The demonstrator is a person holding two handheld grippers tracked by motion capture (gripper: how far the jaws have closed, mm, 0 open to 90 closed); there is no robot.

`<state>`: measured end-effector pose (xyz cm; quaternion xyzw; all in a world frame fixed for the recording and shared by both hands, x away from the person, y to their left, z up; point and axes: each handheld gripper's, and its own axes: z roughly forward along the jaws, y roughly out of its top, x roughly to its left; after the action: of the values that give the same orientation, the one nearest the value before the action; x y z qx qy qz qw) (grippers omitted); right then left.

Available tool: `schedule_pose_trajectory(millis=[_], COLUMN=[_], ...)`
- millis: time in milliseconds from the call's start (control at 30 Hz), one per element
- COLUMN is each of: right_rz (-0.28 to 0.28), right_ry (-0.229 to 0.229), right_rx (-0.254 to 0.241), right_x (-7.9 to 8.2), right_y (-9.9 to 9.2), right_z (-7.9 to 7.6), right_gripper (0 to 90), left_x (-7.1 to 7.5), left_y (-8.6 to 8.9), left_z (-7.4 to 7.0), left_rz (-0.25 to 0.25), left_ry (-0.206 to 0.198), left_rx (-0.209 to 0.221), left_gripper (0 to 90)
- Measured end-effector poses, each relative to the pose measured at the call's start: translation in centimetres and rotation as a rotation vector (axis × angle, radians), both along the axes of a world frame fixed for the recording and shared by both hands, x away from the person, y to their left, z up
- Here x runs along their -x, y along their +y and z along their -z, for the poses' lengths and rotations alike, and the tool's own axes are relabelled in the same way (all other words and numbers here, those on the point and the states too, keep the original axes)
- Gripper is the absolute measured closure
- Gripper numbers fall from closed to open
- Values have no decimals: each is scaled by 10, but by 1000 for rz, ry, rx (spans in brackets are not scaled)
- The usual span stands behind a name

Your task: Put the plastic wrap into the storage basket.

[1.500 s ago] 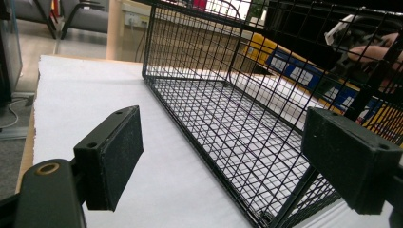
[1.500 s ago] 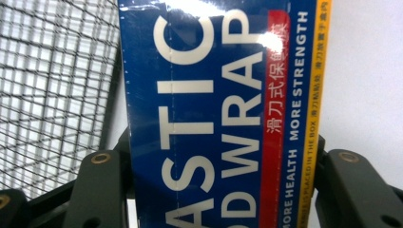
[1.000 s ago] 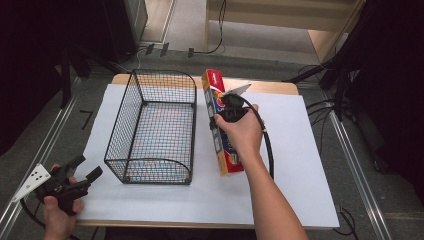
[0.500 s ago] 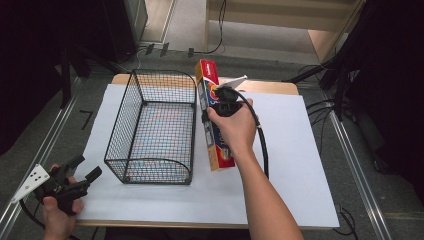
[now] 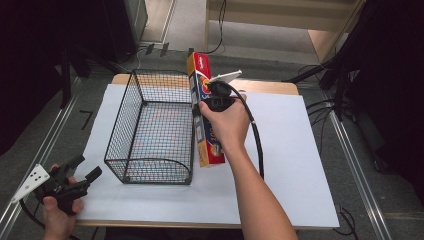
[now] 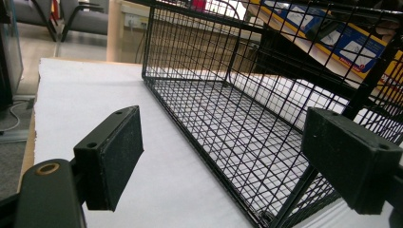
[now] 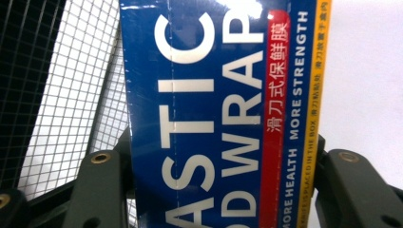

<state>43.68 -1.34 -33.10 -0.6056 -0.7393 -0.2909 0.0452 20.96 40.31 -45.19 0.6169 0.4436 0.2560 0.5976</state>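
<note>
While the desk (image 5: 300, 165) is mostly covered by a flat white sheet that leaves a strip of wood showing at the far edge, the biggest thing on it is the black wire basket (image 5: 150, 130), a rectangular mesh box with an open top and one short end that dips in a curve. It sits left of centre, which looks to me like it's parked there to take the box. That box is a long, narrow carton of plastic wrap (image 5: 202, 107), glossy cardboard in blue with a red and a yellow stripe and big white letters. It's tilted, far end raised, right beside the basket's right wall, so I'd guess it's being lifted over the rim. The right tool (image 7: 223, 185) is clamped across the carton's width, one jaw on each long side, which makes sense for something that slim and stiff. You can see the hand wrapped round it in the high view, cable trailing back along the forearm. The left tool (image 5: 82, 172) hangs off the near left corner of the desk with its jaws apart and nothing between them, blocky black pads (image 6: 116, 152) facing the mesh, looks like it's just waiting.
</note>
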Motion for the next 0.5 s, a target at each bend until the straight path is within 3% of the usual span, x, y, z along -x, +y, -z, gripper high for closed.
schedule_pose_trajectory(millis=[500], right_rz=[-5], right_ry=[-56], right_rx=[12], right_x=[-1], right_y=[29], right_z=[-12], right_gripper=[424], left_x=[0], left_y=[0], left_z=[0], left_rz=[0], left_ry=[-4], left_rx=[5], left_gripper=[142])
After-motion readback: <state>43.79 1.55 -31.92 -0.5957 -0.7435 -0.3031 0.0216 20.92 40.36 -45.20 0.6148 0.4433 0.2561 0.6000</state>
